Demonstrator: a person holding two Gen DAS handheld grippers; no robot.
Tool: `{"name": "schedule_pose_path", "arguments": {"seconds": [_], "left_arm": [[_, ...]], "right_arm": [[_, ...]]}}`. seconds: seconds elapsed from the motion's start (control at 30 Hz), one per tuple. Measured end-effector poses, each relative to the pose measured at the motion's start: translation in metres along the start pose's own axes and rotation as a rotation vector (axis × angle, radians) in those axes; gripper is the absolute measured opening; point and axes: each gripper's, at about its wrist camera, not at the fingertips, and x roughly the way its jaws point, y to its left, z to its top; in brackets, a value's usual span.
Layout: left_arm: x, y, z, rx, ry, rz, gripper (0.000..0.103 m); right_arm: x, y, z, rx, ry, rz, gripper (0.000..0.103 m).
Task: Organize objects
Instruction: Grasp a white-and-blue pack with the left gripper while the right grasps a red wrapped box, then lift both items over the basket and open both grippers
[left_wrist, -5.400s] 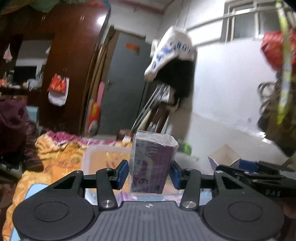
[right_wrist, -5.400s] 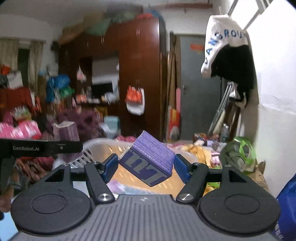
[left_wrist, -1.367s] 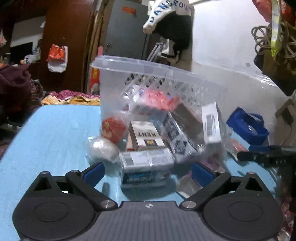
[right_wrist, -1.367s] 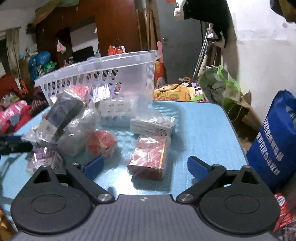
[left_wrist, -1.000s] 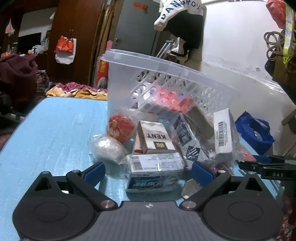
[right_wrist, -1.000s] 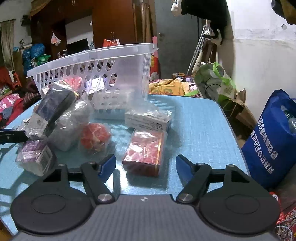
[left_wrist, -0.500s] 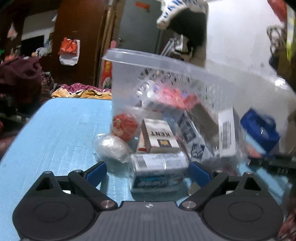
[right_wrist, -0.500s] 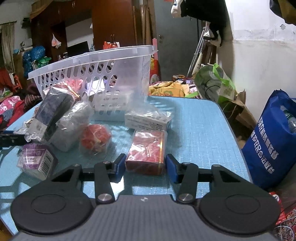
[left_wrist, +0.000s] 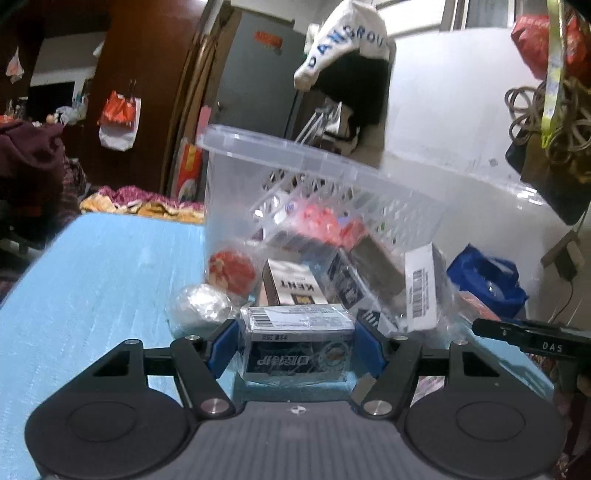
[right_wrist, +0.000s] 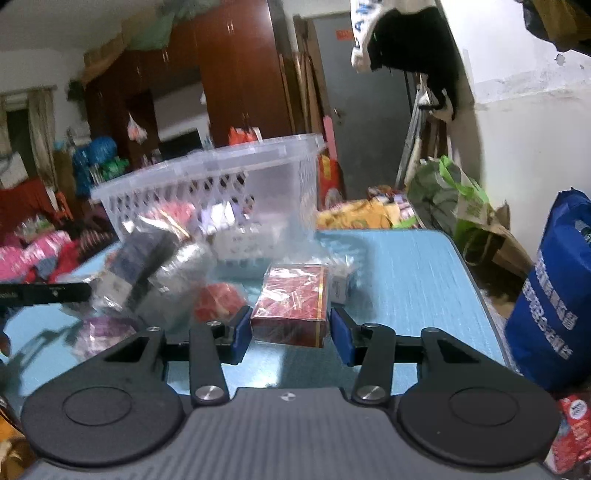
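In the left wrist view my left gripper (left_wrist: 295, 350) is shut on a blue-grey cigarette pack in clear wrap (left_wrist: 295, 341), held just above the blue table (left_wrist: 96, 280). Behind it lie a Kent pack (left_wrist: 291, 286), a red ball (left_wrist: 232, 267), a silvery ball (left_wrist: 199, 306) and the clear plastic basket (left_wrist: 314, 192). In the right wrist view my right gripper (right_wrist: 291, 334) is shut on a red cigarette pack (right_wrist: 291, 299), lifted off the table (right_wrist: 413, 273). The basket (right_wrist: 221, 184) stands behind it.
Several wrapped packs lie beside the basket (right_wrist: 147, 266). A blue bag (right_wrist: 554, 295) stands off the table's right edge, with a green bag (right_wrist: 447, 195) behind it. The other gripper shows at the left edge of the right wrist view (right_wrist: 44, 293) and at the right of the left wrist view (left_wrist: 532, 343).
My left gripper closed on the blue-grey pack. My right gripper, closed around the red pack half a second ago, has lifted it off the table.
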Motion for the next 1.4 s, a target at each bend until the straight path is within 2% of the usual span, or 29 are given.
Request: {"name": "schedule_pose_path", "arguments": {"seconds": [0.1,0.4,0.5,0.6,0.7,0.77,0.87,0.93,1.0,1.07,1.1,1.13,1.17,1.2,1.27,1.4], "left_arm": [[-0.004,-0.003,-0.001,0.017,-0.04,-0.003,0.071],[-0.02,-0.003,-0.005,0.035,-0.161,-0.036,0.071],[-0.024,0.001,-0.005,0.008,-0.184,-0.053,0.071],[-0.026,0.009,-0.003,-0.048,-0.173,-0.107,0.071],[-0.036,-0.002,0.018,-0.028,-0.213,-0.144,0.071],[-0.041,-0.014,0.048,-0.009,-0.239,-0.157,0.071],[-0.024,-0.03,0.105,-0.021,-0.197,-0.125,0.071],[-0.004,-0.037,0.133,-0.003,-0.176,-0.085,0.071],[0.023,-0.04,0.149,0.006,-0.124,-0.035,0.071],[0.05,-0.035,0.154,-0.018,-0.061,-0.023,0.071],[0.059,-0.032,0.155,-0.027,-0.045,-0.022,0.076],[0.068,-0.03,0.154,-0.029,-0.026,-0.015,0.089],[0.07,-0.029,0.153,-0.025,-0.022,-0.002,0.094],[0.068,-0.03,0.15,-0.014,-0.038,0.014,0.095],[0.054,-0.029,0.144,-0.006,-0.082,0.029,0.098],[0.007,-0.039,0.11,0.032,-0.15,0.043,0.099]], "right_arm": [[-0.007,-0.001,-0.002,0.005,-0.051,0.012,0.049],[-0.014,0.001,-0.003,-0.003,-0.115,0.028,0.049],[-0.018,0.001,-0.005,-0.011,-0.145,0.037,0.049],[-0.027,0.008,-0.004,-0.058,-0.203,0.069,0.049],[-0.038,0.02,0.021,-0.041,-0.239,0.139,0.049],[-0.04,0.036,0.054,-0.083,-0.254,0.17,0.049],[-0.014,0.064,0.108,-0.173,-0.21,0.111,0.049],[0.018,0.078,0.135,-0.226,-0.14,0.062,0.049],[0.05,0.083,0.147,-0.251,-0.058,0.048,0.049],[0.07,0.088,0.147,-0.275,-0.002,0.025,0.051],[0.075,0.09,0.146,-0.287,0.005,0.015,0.06],[0.075,0.091,0.144,-0.289,-0.001,0.007,0.069],[0.071,0.09,0.141,-0.278,-0.02,0.004,0.087],[0.062,0.089,0.137,-0.264,-0.053,0.017,0.098],[0.039,0.082,0.129,-0.241,-0.11,0.056,0.103],[0.004,0.062,0.091,-0.136,-0.149,0.103,0.103]]}}
